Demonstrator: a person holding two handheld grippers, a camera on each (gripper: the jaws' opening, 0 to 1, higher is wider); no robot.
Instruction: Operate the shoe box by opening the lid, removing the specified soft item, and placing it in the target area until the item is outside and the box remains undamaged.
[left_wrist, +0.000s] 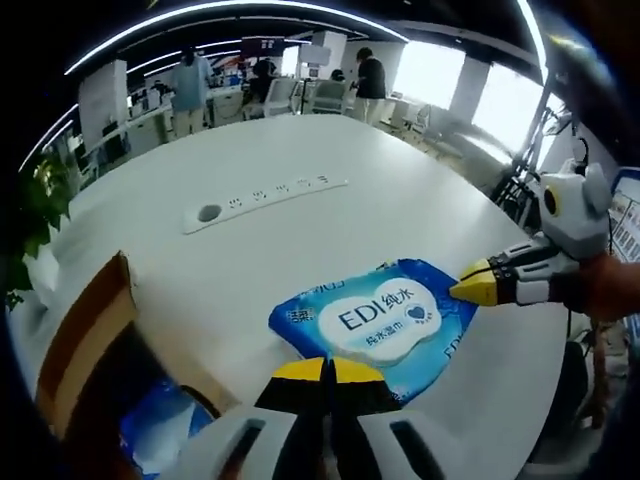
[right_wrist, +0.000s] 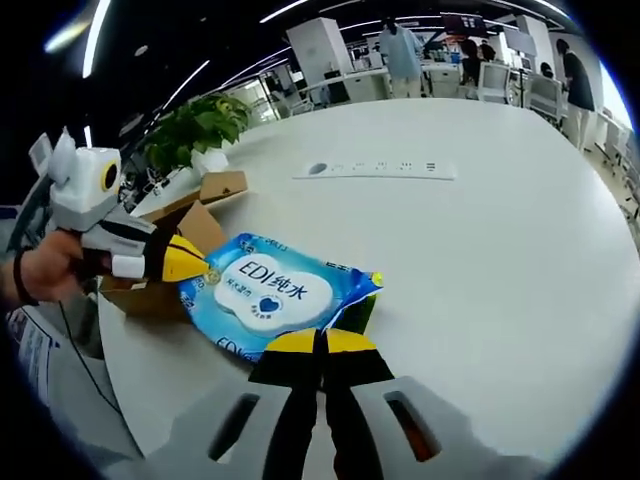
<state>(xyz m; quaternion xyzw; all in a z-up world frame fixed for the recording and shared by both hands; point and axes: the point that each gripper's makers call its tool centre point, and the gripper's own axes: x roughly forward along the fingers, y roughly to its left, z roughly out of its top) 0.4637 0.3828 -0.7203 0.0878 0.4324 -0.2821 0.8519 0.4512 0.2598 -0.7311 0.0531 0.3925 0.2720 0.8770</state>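
Note:
A blue wet-wipes pack (left_wrist: 385, 322) with a white label lies flat on the white table (left_wrist: 300, 150), outside the box. My left gripper (left_wrist: 328, 369) is shut on its near edge. From the right, my right gripper (left_wrist: 468, 290) pinches the opposite edge. In the right gripper view the same pack (right_wrist: 268, 295) sits between my right gripper (right_wrist: 320, 342), shut on its near edge, and my left gripper (right_wrist: 200, 267), shut on its far corner. The open cardboard shoe box (left_wrist: 85, 335) stands at the left with another blue pack (left_wrist: 160, 430) inside; its flaps (right_wrist: 215, 190) stay up.
A white power strip (left_wrist: 265, 198) lies across the table's middle, also seen as the power strip (right_wrist: 380, 170). A potted plant (right_wrist: 200, 120) stands beyond the box. People and desks are far behind. A hand (right_wrist: 45, 265) holds the left gripper.

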